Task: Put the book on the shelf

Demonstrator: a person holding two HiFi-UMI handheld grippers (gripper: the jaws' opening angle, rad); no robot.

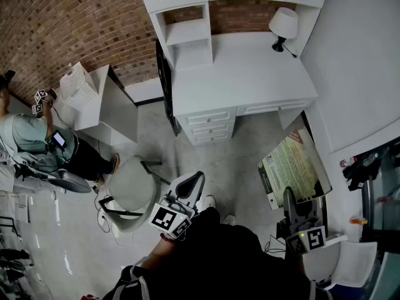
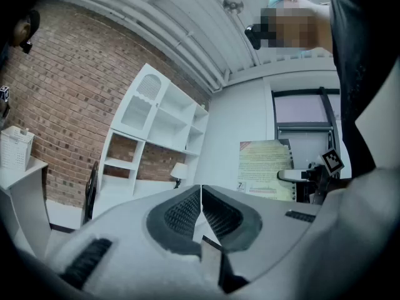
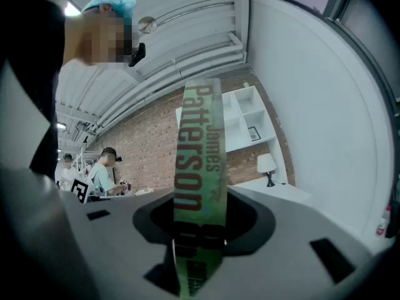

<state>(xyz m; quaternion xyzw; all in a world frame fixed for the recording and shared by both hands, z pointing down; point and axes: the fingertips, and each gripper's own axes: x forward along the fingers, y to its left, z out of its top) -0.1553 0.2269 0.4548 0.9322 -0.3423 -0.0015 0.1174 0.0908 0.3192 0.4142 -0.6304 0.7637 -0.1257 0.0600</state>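
Observation:
My right gripper is shut on a book with a pale green cover, held above the floor to the right of the white desk. In the right gripper view the book's green spine stands upright between the jaws. The book also shows in the left gripper view, at the right, with the other gripper on it. My left gripper is shut with nothing in it, low in the middle of the head view. The white shelf unit stands on the desk's far left.
A white lamp stands at the desk's back right corner. A grey chair is on the floor left of me. A seated person and a white side table are at the far left. A brick wall runs behind.

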